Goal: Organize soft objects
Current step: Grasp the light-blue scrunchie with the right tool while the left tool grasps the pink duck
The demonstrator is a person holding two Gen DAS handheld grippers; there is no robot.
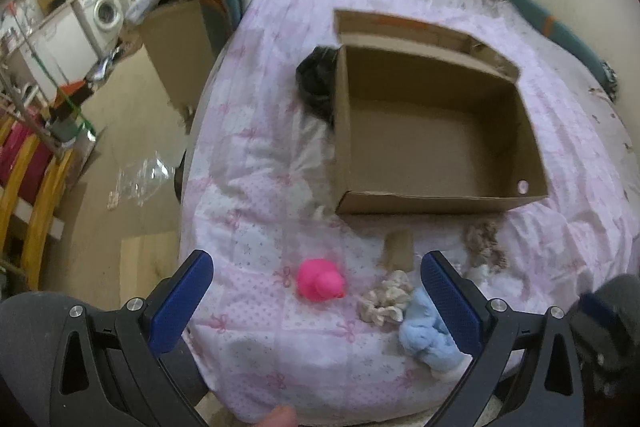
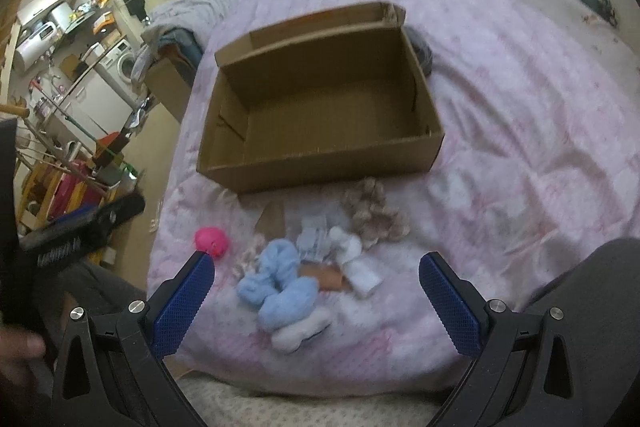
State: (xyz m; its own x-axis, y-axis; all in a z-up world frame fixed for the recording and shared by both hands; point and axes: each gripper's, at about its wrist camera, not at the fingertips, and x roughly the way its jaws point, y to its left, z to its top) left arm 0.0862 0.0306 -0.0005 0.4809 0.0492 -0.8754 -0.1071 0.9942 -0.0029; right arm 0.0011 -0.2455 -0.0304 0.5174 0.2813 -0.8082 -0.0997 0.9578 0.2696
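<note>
An open, empty cardboard box (image 1: 436, 131) (image 2: 320, 115) sits on a pink quilted bed. In front of it lie soft items: a pink rubber duck (image 1: 320, 279) (image 2: 211, 241), a cream scrunchie (image 1: 386, 301), a light blue fluffy scrunchie (image 1: 422, 331) (image 2: 276, 283), a brown fluffy scrunchie (image 1: 484, 241) (image 2: 372, 213), a white sock roll (image 2: 356, 259), a pale blue cloth (image 2: 316, 239) and a small brown piece (image 2: 324, 277). My left gripper (image 1: 316, 291) is open above the duck. My right gripper (image 2: 316, 291) is open above the blue scrunchie.
A black cloth (image 1: 318, 83) lies against the box's left side. A small cardboard scrap (image 1: 398, 249) lies near the box front. The bed edge (image 1: 192, 187) drops to the floor at the left, with a cardboard carton (image 1: 176, 43) and clutter there.
</note>
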